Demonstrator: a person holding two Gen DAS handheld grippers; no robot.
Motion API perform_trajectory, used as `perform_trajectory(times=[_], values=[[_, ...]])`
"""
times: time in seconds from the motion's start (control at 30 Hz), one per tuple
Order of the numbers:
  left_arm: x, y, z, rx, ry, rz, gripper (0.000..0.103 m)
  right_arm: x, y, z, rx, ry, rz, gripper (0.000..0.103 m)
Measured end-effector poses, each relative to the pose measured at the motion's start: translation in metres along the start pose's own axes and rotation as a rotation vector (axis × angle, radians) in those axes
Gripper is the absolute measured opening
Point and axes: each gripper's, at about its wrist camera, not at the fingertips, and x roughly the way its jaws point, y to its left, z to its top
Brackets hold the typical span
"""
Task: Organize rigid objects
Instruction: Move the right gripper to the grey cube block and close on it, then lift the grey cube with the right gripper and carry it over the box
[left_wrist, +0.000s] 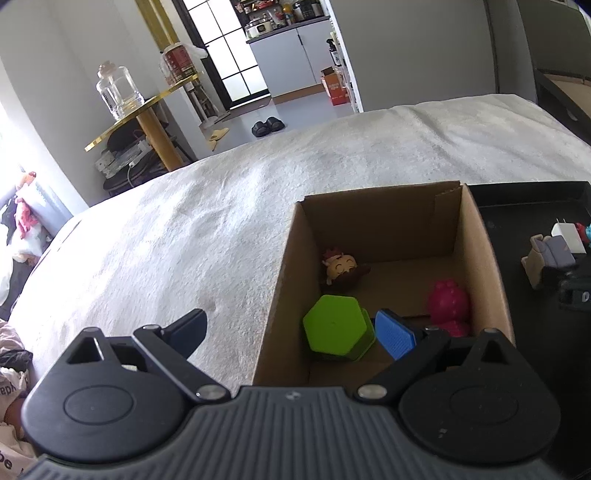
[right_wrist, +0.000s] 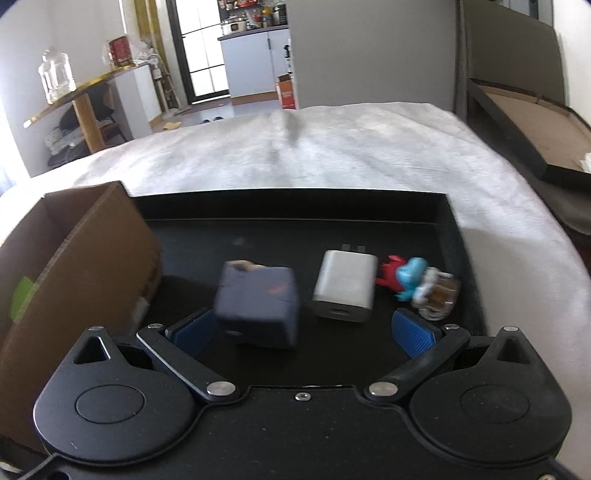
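Note:
A cardboard box sits on the bed and holds a green hexagonal block, a pink figure and a small doll with a smiling face. My left gripper hangs open over the box's near left wall, empty. To the right lies a black tray with a dark blue cube-like toy, a white charger and a red and blue figure on a small jar. My right gripper stands open above the tray, the blurred cube near its left finger.
White bedding spreads around the box and tray. Beyond the bed stand a gold side table with a glass jar, slippers on the floor and a kitchen counter. A dark flat box lies right of the bed.

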Motion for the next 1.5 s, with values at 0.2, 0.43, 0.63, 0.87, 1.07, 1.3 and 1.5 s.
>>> perform_trajectory(times=[0.2, 0.43, 0.63, 0.87, 1.07, 1.3, 1.5], values=[[0.003, 0.002, -0.002, 0.001, 0.004, -0.011, 0.097, 0.016, 0.022, 0.002, -0.020, 0.027, 0.015, 0.096], [0.005, 0.007, -0.003, -0.019, 0.007, -0.017, 0.097, 0.021, 0.023, 0.001, -0.022, 0.069, 0.007, 0.044], [0.005, 0.010, -0.006, -0.034, 0.008, -0.028, 0.097, 0.003, 0.022, -0.003, -0.050, 0.061, 0.003, 0.044], [0.002, 0.016, -0.009, -0.055, 0.002, -0.043, 0.097, -0.020, 0.032, 0.006, -0.130, 0.009, -0.015, 0.044], [0.001, 0.024, -0.013, -0.086, -0.008, -0.075, 0.097, -0.035, 0.039, 0.017, -0.165, -0.048, 0.009, 0.044], [0.001, 0.036, -0.019, -0.127, -0.032, -0.095, 0.076, -0.049, 0.056, 0.028, -0.185, -0.129, 0.036, 0.044], [0.009, 0.044, -0.024, -0.169, -0.005, -0.143, 0.050, -0.053, 0.072, 0.036, -0.189, -0.152, 0.065, 0.044]])
